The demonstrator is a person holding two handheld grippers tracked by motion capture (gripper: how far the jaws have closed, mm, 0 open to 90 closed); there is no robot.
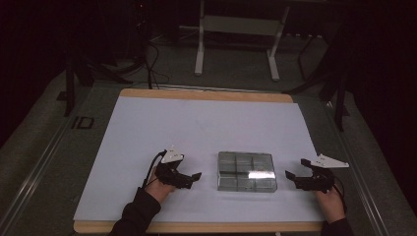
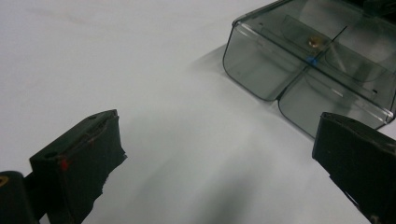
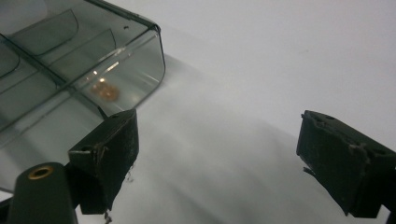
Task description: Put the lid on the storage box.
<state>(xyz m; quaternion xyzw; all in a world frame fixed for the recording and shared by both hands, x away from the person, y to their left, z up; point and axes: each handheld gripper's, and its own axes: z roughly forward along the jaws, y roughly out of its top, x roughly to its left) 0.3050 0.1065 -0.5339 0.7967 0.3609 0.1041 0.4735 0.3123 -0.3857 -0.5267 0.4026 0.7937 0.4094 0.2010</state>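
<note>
so from up high we see our clear box (image 1: 246, 170) with little rooms, sitting near the front of the white table (image 1: 196, 128). our left gripper (image 1: 193, 178) is just left of it and our right gripper (image 1: 293, 178) is just right of it, not touching.

next, the left gripper view shows its jaws wide apart, holding nothing, the box far right.

last, the right gripper view shows jaws wide apart too, a little brown thing (image 3: 105, 90) inside the box's corner room.
</note>
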